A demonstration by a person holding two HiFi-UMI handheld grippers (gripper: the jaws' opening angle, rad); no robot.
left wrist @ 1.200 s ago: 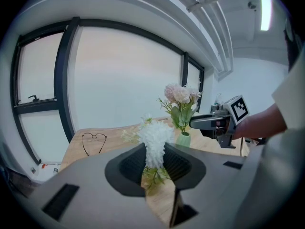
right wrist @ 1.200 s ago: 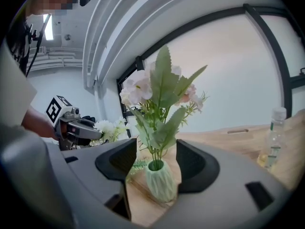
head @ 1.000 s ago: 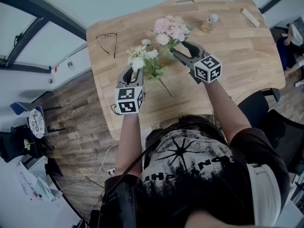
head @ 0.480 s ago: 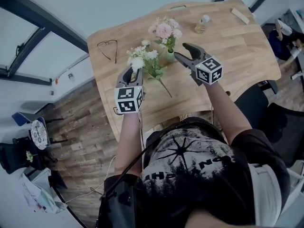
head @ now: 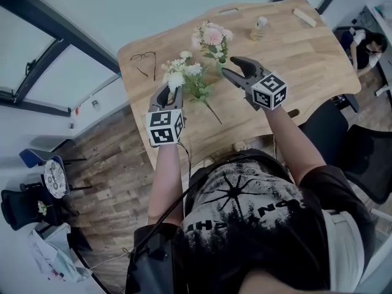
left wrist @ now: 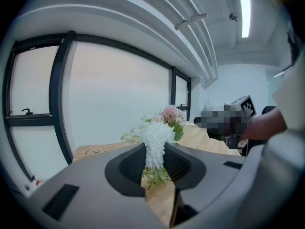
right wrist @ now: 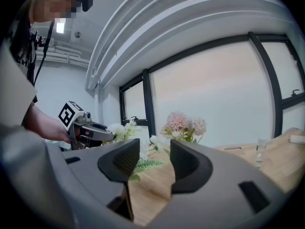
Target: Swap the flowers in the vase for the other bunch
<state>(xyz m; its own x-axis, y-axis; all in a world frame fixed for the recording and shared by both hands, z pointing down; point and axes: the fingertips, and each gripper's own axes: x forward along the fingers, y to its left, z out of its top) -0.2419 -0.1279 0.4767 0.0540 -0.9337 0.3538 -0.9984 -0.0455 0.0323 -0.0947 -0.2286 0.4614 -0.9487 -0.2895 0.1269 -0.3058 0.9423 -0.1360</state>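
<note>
A pink bunch (head: 211, 37) stands upright in a small vase (head: 219, 65) near the middle of the wooden table (head: 318, 60). To its left I hold a white bunch (head: 182, 73), with my left gripper (head: 169, 94) shut on it just below the blooms. Its stem (head: 212, 111) slants down to the right. In the left gripper view a white bloom (left wrist: 155, 138) fills the gap of that gripper (left wrist: 155, 160). My right gripper (head: 234, 67) hangs just right of the vase, its jaws closing with nothing between them. The right gripper view shows the gripper (right wrist: 155, 163) with the pink bunch (right wrist: 183, 125) beyond it.
Spectacles (head: 142, 60) lie at the table's far left. A small glass bottle (head: 259, 28) and a wooden block (head: 304, 17) sit at the far right. A dark chair (head: 352, 155) stands off the table's right side. A person sits beyond it at the upper right.
My right gripper has pulled back to the right and up, away from the pink bunch's stems. The left gripper has risen a little with the white bunch.
</note>
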